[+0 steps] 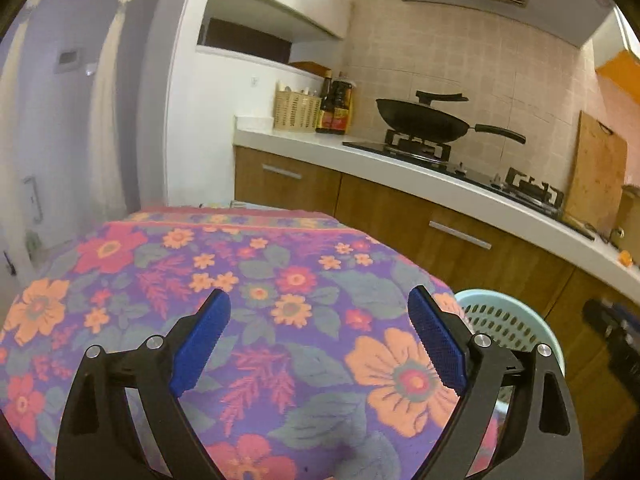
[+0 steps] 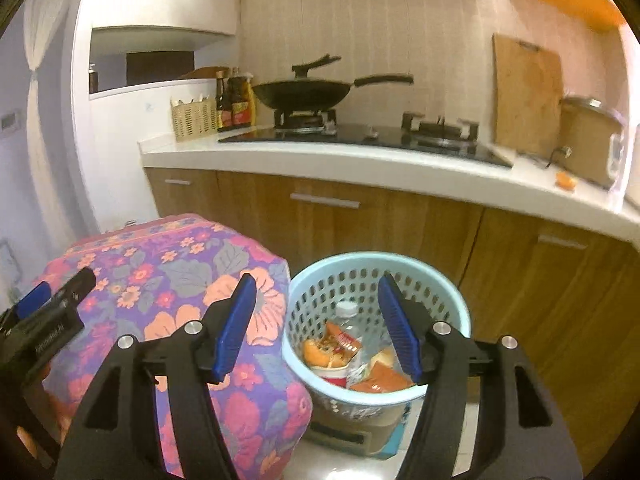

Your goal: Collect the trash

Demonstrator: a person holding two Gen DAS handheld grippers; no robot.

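The cloth (image 1: 280, 320) is viewed closely from the left wrist, the bin (image 2: 376, 320) from the right; the stove (image 1: 420, 144) is shared.

A home kitchen; a wok (image 2: 299, 92) on a gas hob (image 2: 360, 136); sauce bottles (image 2: 236, 104); wooden cabinets (image 2: 320, 216); tiled wall (image 1: 460, 60).

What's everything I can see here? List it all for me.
Waste basket: one, pale blue, on the floor beside the covered table.
Trash: several pieces, orange and red wrappers plus a clear bottle, inside the basket.
Flowered cloth: one, purple and orange, draped over the table.
Wok: one, black, on the stove.
Sauce bottles: a few, dark, beside the wicker basket.
Cutting board: one, wooden, leaning on the wall.
Left gripper: fingers open, empty.
Right gripper: fingers open, empty.
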